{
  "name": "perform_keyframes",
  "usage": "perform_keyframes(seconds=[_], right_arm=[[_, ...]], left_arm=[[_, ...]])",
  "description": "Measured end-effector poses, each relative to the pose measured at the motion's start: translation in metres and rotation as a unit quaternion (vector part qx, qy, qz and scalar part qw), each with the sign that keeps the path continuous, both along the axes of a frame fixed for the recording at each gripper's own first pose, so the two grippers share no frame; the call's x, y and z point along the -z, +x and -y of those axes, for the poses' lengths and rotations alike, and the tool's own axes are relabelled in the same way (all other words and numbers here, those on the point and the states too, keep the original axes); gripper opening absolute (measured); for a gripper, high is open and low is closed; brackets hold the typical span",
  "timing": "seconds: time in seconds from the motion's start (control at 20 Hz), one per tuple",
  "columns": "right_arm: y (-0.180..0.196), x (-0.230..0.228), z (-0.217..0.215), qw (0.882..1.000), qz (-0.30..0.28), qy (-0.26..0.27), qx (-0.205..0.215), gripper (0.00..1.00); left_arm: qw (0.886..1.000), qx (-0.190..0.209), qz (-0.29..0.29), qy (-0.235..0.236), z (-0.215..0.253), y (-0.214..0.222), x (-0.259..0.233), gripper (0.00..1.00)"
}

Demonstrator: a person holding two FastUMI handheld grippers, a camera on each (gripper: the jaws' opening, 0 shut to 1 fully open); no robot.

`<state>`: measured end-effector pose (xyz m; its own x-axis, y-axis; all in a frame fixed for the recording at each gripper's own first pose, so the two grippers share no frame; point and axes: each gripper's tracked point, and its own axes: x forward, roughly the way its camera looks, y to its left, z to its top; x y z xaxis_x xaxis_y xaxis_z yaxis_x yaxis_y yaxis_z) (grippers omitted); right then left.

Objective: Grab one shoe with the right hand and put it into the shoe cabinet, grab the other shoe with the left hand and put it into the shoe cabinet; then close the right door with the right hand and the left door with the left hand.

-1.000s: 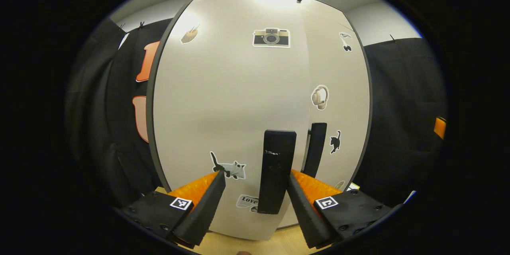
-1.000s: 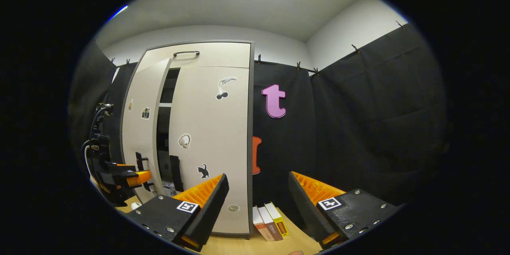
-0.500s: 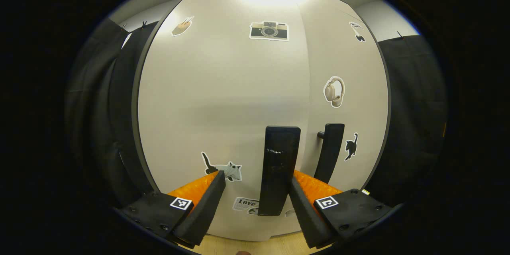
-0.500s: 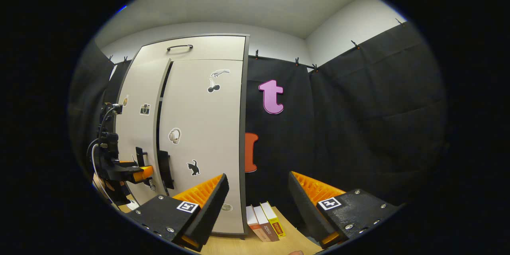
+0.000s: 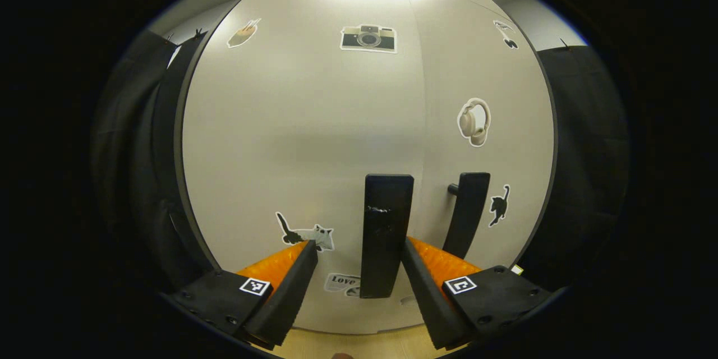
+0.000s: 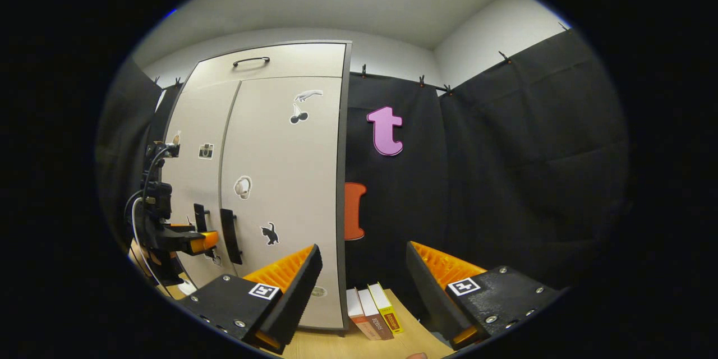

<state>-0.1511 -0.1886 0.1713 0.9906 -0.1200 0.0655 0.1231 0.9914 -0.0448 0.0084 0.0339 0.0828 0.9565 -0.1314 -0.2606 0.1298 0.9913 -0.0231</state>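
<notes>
Shoe cabinet point(image 6: 280, 179): stands on the counter point(image 6: 348, 348), both doors flush, no gap visible.
Left door point(image 5: 303, 134): shut; its black handle point(image 5: 384, 235) sits between the left tool's fingers.
Left tool point(image 5: 359, 277): spread wide, right finger just beside the handle; contact cannot be told.
Right door point(image 6: 286, 190): shut.
Right tool point(image 6: 363, 286): wide open, holding nothing, well right of the cabinet.
Books point(image 6: 373, 311): on the counter beside the cabinet's right side.

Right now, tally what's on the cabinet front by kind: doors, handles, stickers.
Tall pale cabinet doors: 2, left and right
Black handles: 3, two vertical bars, one curved top pull
Stickers: at least 7, e.g. camera sticker
Total: at least 12
</notes>
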Motion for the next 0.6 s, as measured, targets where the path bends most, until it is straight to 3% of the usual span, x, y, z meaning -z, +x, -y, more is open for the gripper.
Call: perform_keyframes(seconds=[0.15,0.3,0.6], right_arm=[[0.003,-0.012,-0.010,1.000,0.005,-0.001,-0.016,0.93],[0.007,-0.025,-0.024,0.999,0.010,-0.002,-0.035,0.93],[0.012,-0.041,-0.051,0.998,0.027,-0.011,-0.062,0.93]], left_arm=[[1.000,0.011,0.010,-0.025,-0.012,-0.043,-0.038,0.97],[0.998,-0.004,0.050,-0.032,-0.048,-0.081,-0.096,0.97],[0.988,-0.077,0.136,-0.016,-0.148,-0.154,-0.190,0.96]])
